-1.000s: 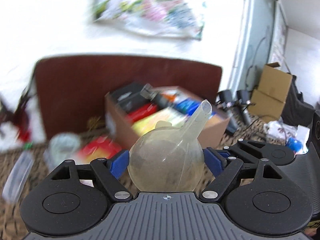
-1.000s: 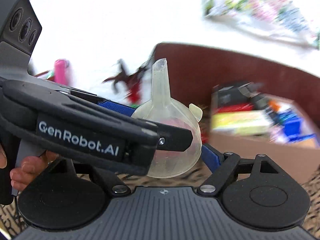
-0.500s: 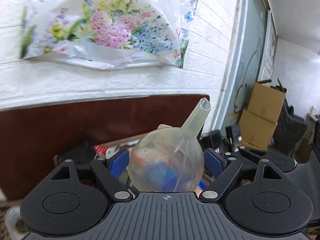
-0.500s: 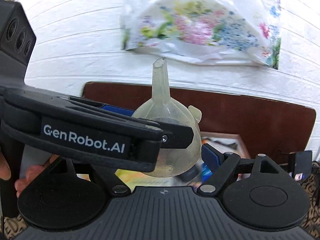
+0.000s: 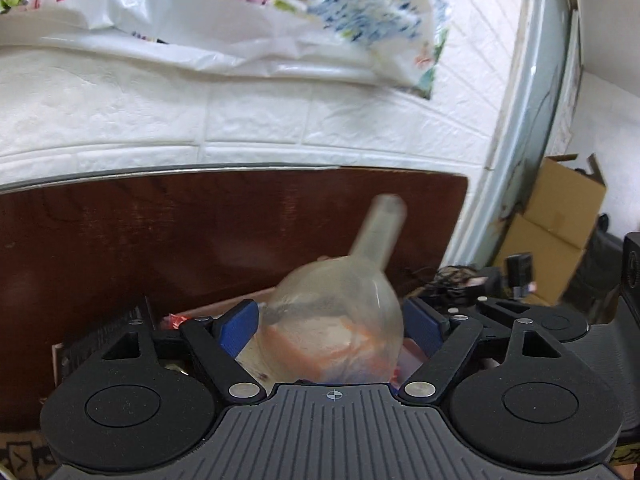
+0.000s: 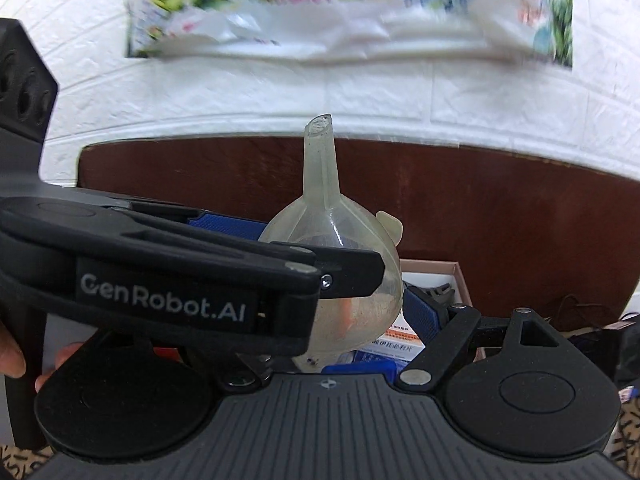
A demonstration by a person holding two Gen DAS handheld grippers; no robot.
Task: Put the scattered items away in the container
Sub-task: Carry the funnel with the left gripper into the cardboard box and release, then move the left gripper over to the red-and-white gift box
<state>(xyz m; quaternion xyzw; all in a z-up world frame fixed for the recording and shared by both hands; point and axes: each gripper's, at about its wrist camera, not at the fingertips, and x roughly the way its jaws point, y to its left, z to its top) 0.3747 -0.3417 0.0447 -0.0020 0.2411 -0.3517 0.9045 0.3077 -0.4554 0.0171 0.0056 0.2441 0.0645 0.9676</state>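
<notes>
- both pairs of jaws sit round the same translucent funnel (image 5: 332, 320). the left gripper (image 5: 332, 322) has a blue pad to either side of the bowl, and from the right wrist view its near finger crosses the bowl's left flank.
- the right gripper (image 6: 336, 312) shows one blue pad just beside the bowl's right edge; its other pad is hidden behind the left tool, so i cannot tell whether it truly grips or only brackets the funnel.
- whether the left pads are pressing the bowl or have just let go i cannot tell either: the funnel is smeared with blur in the left view, sharp in the right.
- the spout points up and away, tilted right in the left view, upright in the right one.
- just under and beyond the funnel is the cardboard box (image 6: 460, 276), its packets and boxes showing below and through the bowl. behind it stands a dark wooden board (image 5: 160, 248) against white brick, with a floral plastic bag (image 5: 280, 20) hanging above.
- progress, as i judge it: the box is already well filled and the funnel is over it, not yet dropped in. what else lies scattered is out of sight.
- against a second ago: the box then lay farther ahead with loose bits on the patterned cloth; now both tools have closed in above it and the funnel has begun to blur.
</notes>
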